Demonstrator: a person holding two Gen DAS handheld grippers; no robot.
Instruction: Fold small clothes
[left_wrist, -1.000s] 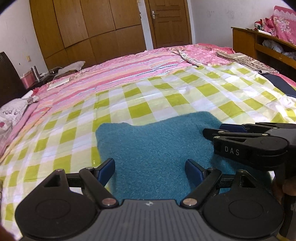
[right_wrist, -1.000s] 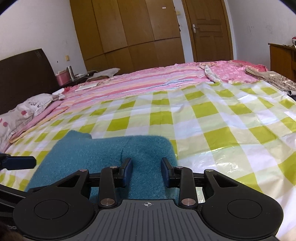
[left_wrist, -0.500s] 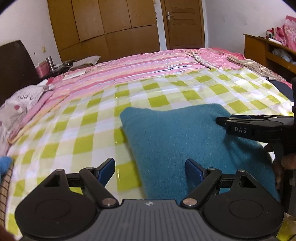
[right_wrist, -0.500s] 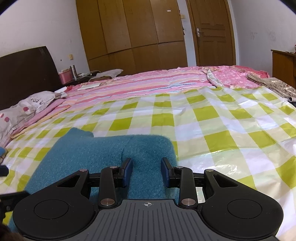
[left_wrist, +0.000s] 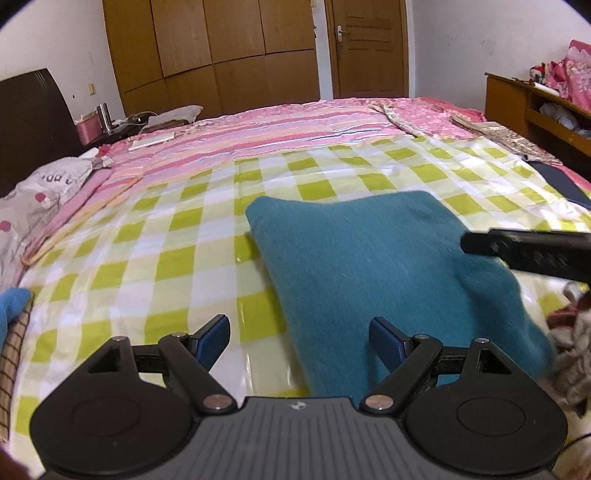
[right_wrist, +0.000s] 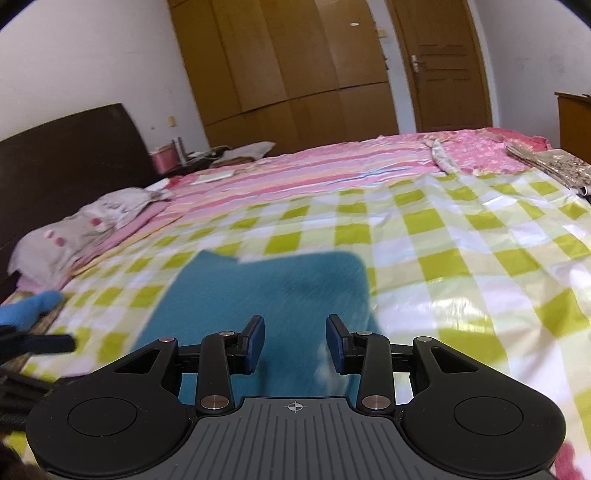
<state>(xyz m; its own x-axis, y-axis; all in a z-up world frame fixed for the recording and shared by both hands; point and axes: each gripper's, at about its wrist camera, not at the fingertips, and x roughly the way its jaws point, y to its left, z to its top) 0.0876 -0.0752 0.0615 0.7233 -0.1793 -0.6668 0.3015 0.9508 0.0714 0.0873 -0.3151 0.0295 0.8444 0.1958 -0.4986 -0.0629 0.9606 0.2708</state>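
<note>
1. Teal garment (left_wrist: 369, 258) sits folded into a compact rectangle on the green-checked sheet (left_wrist: 166, 258) of the bed; a second ago your tongs were down at its near edge, and now both views show more of it and more sheet around it, so you have drawn back.
2. Left tongs (left_wrist: 299, 338) stand wide apart with nothing between them; the garment's near left edge lies under the gap, not gripped.
3. Right tongs (right_wrist: 295, 341) have opened a little since a second ago, when they sat closer together over the cloth; they now stand apart above the garment's near edge and hold nothing.
4. Judging from that release and retreat, this fold looks finished, and your next job is probably to set the piece aside or fetch another.
5. Count: one teal garment, two tongs, one lighter blue item (right_wrist: 33, 306) at the bed's left edge, one pillow (left_wrist: 40, 188) by the headboard. Something pale and bunched shows at the lower right of the left view; you cannot tell what it is.
</note>
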